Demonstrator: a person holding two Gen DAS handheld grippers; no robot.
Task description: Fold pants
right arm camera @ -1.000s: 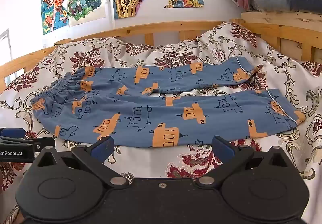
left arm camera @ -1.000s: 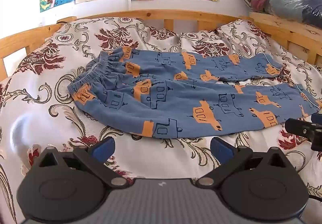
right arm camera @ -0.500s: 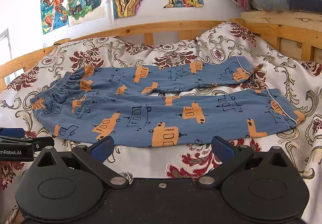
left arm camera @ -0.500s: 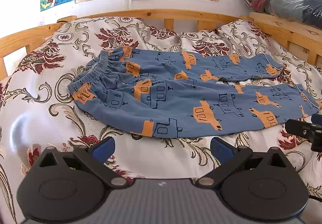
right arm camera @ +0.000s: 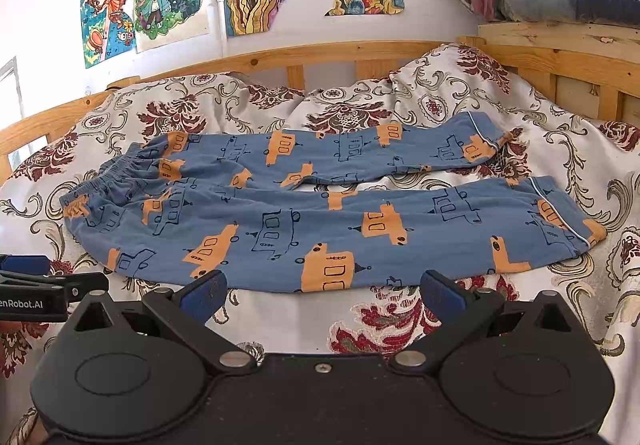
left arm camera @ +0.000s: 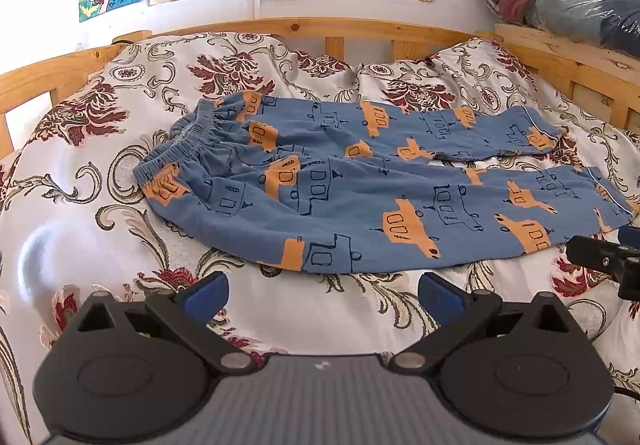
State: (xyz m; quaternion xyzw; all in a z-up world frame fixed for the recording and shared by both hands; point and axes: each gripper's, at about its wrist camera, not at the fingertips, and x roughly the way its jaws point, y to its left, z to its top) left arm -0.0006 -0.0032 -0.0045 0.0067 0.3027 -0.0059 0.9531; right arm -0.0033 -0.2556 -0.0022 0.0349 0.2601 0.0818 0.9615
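Nearest, the left gripper [left arm camera: 322, 291] and right gripper [right arm camera: 322, 289] hover with blue-padded fingers spread wide, empty. Beyond them, blue cotton pants with orange car prints [right arm camera: 320, 213] lie flat, unfolded, on a floral bedspread [left arm camera: 100, 229], waistband left. Behind, a wooden bed rail [right arm camera: 320, 53].

The left gripper [left arm camera: 322, 291] has a grey ribbed body flanked by two black rounded housings with circular recesses, from which angled black linkage arms with silver pivot pins lead to blue finger pads [left arm camera: 206, 291]. The right gripper [right arm camera: 322, 291] is built the same way, but its centre plate is black and speckled, with one small screw at its top edge. Seen from its neighbour, the left unit's side carries white lettering (cut off, ending "enRobot.AI").
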